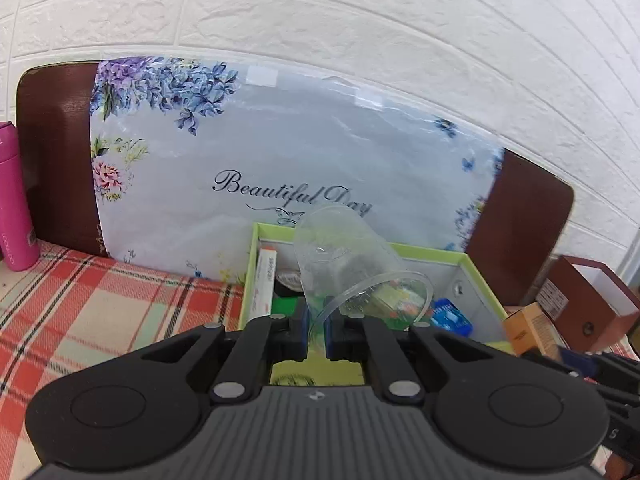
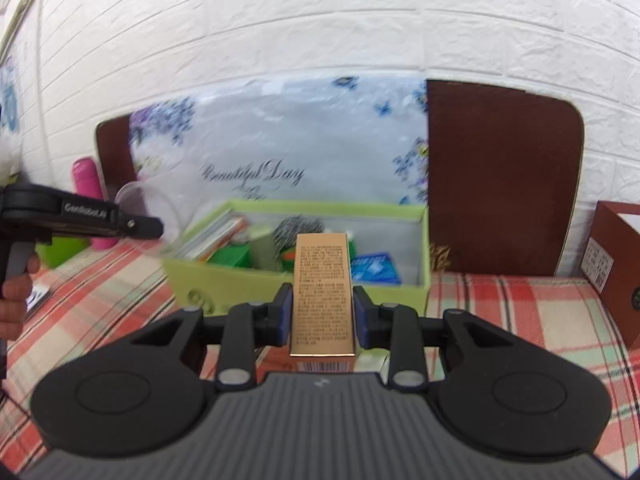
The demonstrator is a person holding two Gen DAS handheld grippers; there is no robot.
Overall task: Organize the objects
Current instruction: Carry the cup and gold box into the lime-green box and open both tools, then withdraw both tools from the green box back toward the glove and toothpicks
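My left gripper (image 1: 316, 334) is shut on the rim of a clear plastic cup (image 1: 348, 264), which tilts away from me above the green box (image 1: 476, 280). In the right wrist view that left gripper (image 2: 154, 228) shows at the far left with the cup (image 2: 148, 212), left of the green box (image 2: 240, 280). My right gripper (image 2: 322, 312) is shut on a tall gold carton (image 2: 323, 288) printed with small text, held upright in front of the green box. The box holds a book, green items, a blue packet (image 2: 376, 268) and other small things.
A floral tray (image 1: 280, 160) reading "Beautiful Day" leans on the white brick wall behind the box. A pink bottle (image 1: 14, 196) stands at the left and a brown box (image 2: 616, 256) at the right. The table carries a red plaid cloth (image 1: 100, 300). A hand (image 2: 14, 296) grips the left tool.
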